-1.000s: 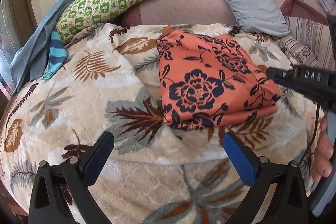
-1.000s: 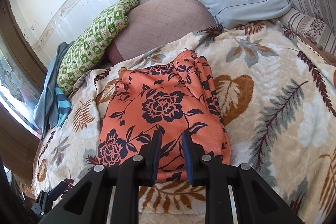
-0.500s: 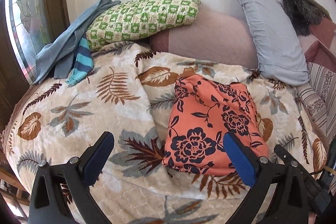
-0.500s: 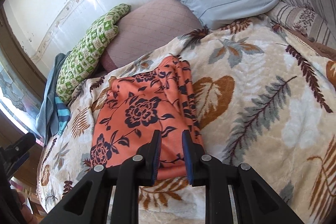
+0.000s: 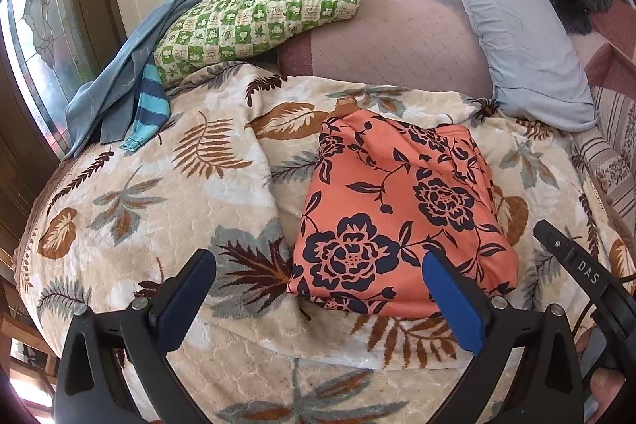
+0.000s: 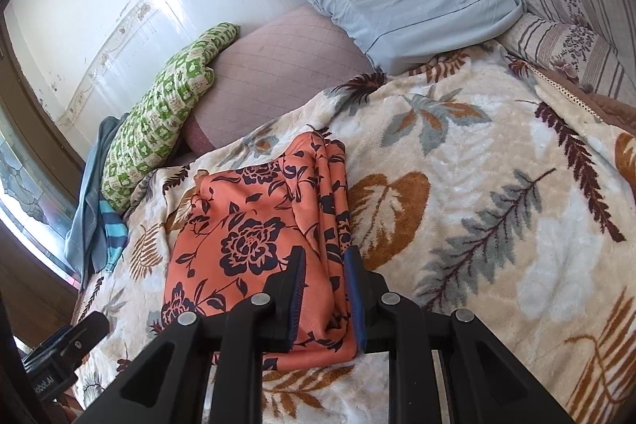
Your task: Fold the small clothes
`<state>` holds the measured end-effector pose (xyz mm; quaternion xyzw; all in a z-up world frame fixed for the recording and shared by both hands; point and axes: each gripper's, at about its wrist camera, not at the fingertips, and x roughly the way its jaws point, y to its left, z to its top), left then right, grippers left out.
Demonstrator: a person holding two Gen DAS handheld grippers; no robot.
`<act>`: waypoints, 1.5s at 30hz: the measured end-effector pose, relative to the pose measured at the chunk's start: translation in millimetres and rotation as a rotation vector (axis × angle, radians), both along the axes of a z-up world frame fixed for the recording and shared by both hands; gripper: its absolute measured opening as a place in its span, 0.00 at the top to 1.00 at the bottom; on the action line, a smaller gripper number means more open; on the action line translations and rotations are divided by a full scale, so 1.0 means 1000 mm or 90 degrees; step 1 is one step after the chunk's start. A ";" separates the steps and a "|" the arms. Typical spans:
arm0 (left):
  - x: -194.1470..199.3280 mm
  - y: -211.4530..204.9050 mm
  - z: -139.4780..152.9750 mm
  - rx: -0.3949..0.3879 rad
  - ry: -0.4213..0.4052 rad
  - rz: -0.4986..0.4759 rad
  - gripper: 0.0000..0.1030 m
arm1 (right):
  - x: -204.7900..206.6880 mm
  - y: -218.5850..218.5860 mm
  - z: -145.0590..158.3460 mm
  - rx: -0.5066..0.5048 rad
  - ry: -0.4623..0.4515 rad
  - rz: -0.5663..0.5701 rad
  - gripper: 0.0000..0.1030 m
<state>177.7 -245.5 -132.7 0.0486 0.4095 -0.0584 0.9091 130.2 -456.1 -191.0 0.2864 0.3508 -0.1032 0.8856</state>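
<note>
A leaf-print blanket [image 5: 167, 193] covered the bed, pillows banked at twelve o'clock. On it lay the orange floral garment [image 5: 389, 217], folded into a soft, light, limp pad at about four o'clock from the bed's middle. The left gripper [image 5: 318, 289] stood wide and empty. The right gripper [image 6: 324, 289] stood narrow, apparently hovering above the garment's right fold, the likeliest hold; layers could slide.

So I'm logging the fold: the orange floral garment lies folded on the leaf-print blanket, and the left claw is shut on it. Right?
Not quite. The left wrist view shows the left claw wide open, off the orange floral garment. The garment does lie folded on the leaf-print blanket.
</note>
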 end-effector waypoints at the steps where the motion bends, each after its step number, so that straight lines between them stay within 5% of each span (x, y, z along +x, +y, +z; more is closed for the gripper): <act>1: 0.001 -0.001 0.001 0.006 -0.004 -0.002 0.00 | 0.004 0.000 -0.001 0.006 0.001 0.001 0.78; 15: 0.009 -0.008 -0.003 0.021 -0.016 -0.006 0.00 | 0.019 -0.004 -0.005 0.020 0.006 0.003 0.78; 31: 0.003 0.033 0.004 0.001 -0.044 -0.001 0.00 | 0.019 0.024 0.006 -0.060 0.019 0.020 0.78; 45: 0.006 0.059 0.019 0.094 -0.173 -0.063 0.00 | 0.033 0.053 0.005 -0.118 0.038 0.014 0.78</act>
